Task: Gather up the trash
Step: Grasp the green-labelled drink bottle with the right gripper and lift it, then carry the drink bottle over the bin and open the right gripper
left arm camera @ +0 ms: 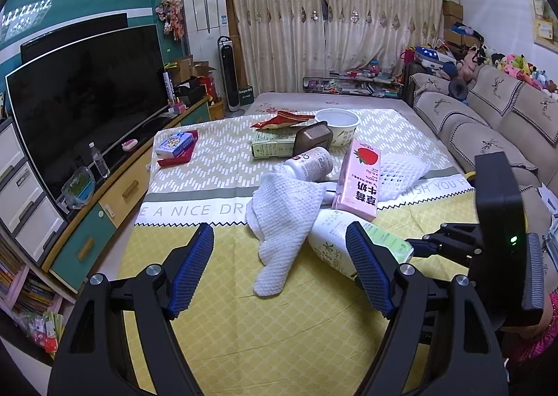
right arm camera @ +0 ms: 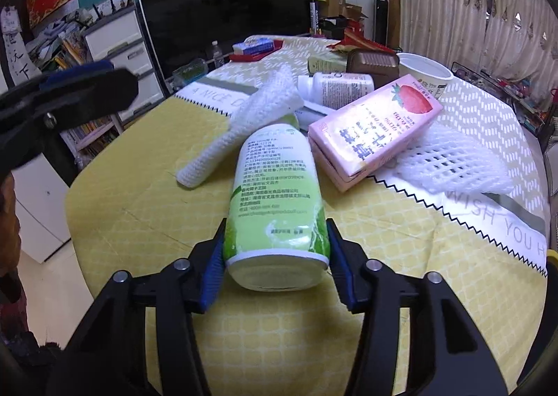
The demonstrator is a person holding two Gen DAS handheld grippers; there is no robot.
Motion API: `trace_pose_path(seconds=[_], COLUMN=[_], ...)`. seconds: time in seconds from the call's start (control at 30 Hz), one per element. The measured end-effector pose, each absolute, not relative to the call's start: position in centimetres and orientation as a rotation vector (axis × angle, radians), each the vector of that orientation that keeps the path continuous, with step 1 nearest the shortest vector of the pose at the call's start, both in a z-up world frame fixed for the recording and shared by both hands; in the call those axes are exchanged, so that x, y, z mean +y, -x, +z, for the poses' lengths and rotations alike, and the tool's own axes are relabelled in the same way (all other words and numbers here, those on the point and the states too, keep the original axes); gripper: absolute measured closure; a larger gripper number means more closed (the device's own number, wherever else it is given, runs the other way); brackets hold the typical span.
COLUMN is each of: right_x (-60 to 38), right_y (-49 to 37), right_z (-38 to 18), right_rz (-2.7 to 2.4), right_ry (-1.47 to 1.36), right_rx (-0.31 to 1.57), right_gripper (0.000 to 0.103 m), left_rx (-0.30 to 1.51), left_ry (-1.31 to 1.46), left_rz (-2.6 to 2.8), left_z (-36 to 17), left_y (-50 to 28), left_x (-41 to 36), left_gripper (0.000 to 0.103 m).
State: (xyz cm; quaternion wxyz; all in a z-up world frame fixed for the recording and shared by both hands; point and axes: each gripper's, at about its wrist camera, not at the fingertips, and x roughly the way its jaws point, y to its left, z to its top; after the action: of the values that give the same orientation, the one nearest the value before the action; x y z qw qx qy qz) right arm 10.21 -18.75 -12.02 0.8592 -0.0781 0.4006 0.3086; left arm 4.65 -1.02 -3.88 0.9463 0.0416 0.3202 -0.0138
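A pile of trash lies on the cloth-covered table (left arm camera: 279, 326). My right gripper (right arm camera: 275, 256) is shut on the base of a green and white can (right arm camera: 275, 193) that lies on its side; the can also shows in the left wrist view (left arm camera: 331, 249). A pink strawberry milk carton (right arm camera: 373, 131) leans beside it, over a white foam net (right arm camera: 457, 166). My left gripper (left arm camera: 279, 256) is open and empty, just short of a white foam sleeve (left arm camera: 282, 228). Behind are a white bottle (left arm camera: 310, 162), a green carton (left arm camera: 272, 145), a brown tub (left arm camera: 314, 138), a paper cup (left arm camera: 338, 124) and a red wrapper (left arm camera: 282, 119).
A blue box on a red book (left arm camera: 176, 148) lies at the table's far left. A TV (left arm camera: 83, 96) on a low cabinet stands to the left, a sofa (left arm camera: 488, 117) to the right. My right gripper's body (left arm camera: 502, 239) is close on the right.
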Motion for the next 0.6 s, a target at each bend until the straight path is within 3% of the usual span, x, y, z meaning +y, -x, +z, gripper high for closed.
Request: trace_pose_path(seconds=[0.6], right_x=[-24.7], right_y=[-6.9], right_z=[-5.8], right_rz=[0.621], right_ry=[0.051], right_rx=[0.696], right_gripper=[0.054], left_rx=[0.647], left_ry=[-0.094], left_rz=[-0.034], left_z=[-3.8], left_y=[-4.7], left_x=[-1.4], left_gripper=[0.026])
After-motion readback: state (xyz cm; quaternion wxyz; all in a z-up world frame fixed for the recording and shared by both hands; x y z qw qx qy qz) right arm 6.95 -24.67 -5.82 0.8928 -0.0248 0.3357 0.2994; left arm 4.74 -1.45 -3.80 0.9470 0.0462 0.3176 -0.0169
